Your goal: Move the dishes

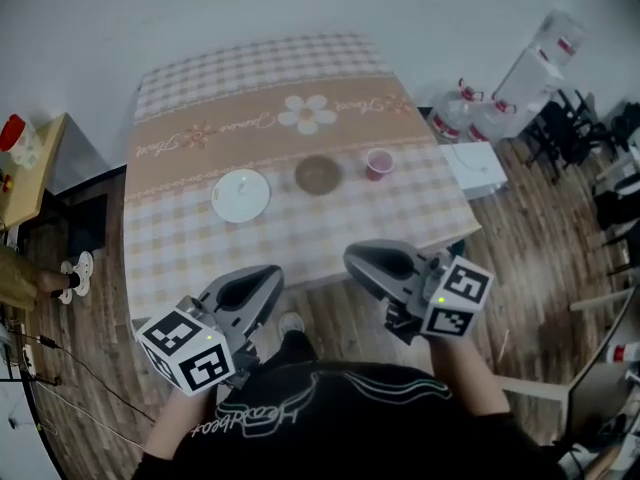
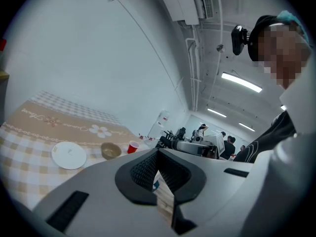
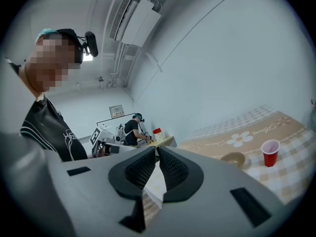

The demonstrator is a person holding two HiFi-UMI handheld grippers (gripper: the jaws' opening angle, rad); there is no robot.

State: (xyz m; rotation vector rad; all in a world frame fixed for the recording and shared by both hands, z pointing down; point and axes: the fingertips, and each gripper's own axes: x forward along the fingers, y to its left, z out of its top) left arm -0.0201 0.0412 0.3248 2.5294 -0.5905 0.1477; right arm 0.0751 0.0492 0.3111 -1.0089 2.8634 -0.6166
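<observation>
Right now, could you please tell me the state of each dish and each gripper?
Plate: lying flat on the table, empty.
Bowl: upright, looks empty.
Cup: upright, mouth up.
Left gripper: shut, nothing between its jaws.
Right gripper: shut, nothing between its jaws.

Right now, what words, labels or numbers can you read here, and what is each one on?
None reads clearly.
Tablecloth: cursive script by the flower, too blurred.
Shirt: white cursive script, too warped.
Bottles: red labels, too small.
Wall sign: too small.
Cube: square markers only, no words.
</observation>
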